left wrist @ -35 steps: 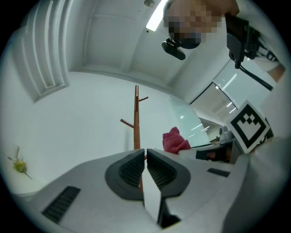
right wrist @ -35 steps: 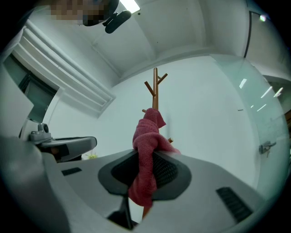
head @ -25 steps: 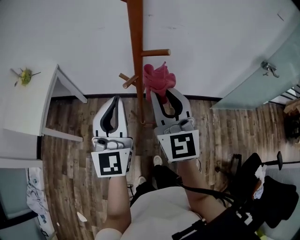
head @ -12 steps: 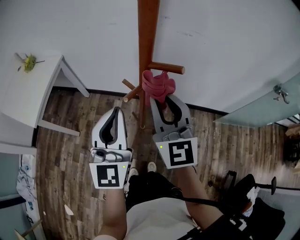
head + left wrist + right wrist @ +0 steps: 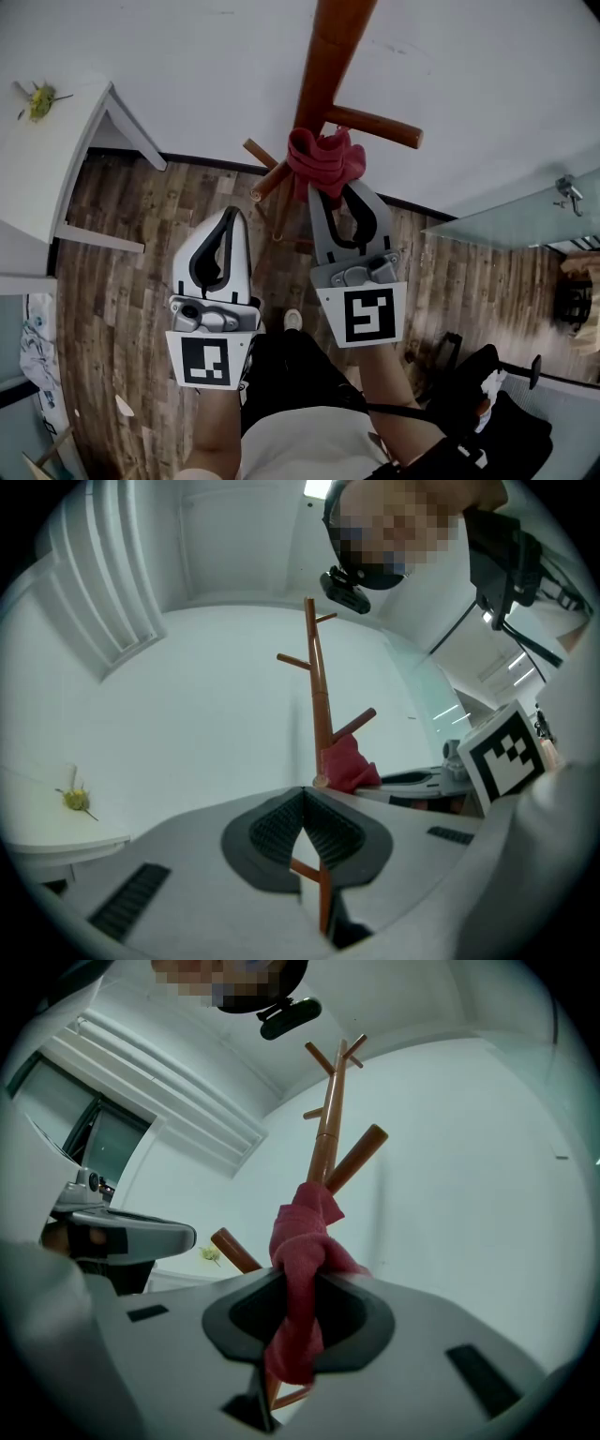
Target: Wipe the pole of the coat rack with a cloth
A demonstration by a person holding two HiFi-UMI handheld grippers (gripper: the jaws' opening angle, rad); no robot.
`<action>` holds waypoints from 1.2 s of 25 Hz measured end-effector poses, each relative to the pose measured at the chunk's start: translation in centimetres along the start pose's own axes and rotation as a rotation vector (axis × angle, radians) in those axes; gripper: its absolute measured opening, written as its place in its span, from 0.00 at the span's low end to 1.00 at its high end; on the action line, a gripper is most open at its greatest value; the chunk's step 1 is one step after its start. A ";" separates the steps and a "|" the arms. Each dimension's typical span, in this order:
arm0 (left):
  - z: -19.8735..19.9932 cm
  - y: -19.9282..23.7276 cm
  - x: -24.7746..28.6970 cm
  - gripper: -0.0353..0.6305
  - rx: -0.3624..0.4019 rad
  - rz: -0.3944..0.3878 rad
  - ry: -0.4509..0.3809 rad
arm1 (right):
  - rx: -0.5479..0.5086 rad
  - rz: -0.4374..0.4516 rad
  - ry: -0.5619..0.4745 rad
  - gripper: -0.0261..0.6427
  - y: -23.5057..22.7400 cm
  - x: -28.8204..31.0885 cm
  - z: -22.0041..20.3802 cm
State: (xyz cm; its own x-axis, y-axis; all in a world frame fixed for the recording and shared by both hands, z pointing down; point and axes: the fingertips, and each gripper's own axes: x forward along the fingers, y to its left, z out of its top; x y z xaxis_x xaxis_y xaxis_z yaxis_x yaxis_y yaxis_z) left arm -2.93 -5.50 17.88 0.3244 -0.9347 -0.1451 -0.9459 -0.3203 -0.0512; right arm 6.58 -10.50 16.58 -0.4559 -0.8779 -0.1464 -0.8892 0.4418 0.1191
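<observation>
**Cloth at the pole of the coat rack**

The pole point(image 5: 333, 52) stands upright, so the wipe should probably run along its vertical long axis. The right tool point(image 5: 330, 190), the nearer one, clenches the red cloth point(image 5: 323, 159), which appears pressed against the pole just beneath a peg point(image 5: 375, 125). The left tool point(image 5: 231, 216), closed on nothing, hangs just to the left.
</observation>
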 end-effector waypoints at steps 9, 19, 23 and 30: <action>-1.9 0.2 0.3 0.07 -0.020 -0.029 0.015 | -0.001 -0.023 0.033 0.16 -0.1 0.3 -1.6; -3.9 0.2 0.3 0.07 -0.047 -0.041 0.057 | 0.011 -0.044 0.066 0.16 -0.3 0.1 -3.5; -4.8 0.3 0.3 0.07 -0.054 -0.044 0.068 | 0.012 -0.042 0.084 0.16 -0.3 0.2 -4.3; -6.2 0.1 0.3 0.07 -0.068 -0.049 0.095 | 0.003 -0.030 0.120 0.16 0.2 0.0 -5.9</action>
State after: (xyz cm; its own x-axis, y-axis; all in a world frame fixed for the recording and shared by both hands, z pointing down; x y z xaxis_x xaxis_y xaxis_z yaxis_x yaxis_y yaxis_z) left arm -2.94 -6.77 23.95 0.3721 -0.9268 -0.0498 -0.9277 -0.3731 0.0120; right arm 6.65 -11.46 22.39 -0.4214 -0.9063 -0.0308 -0.9023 0.4157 0.1138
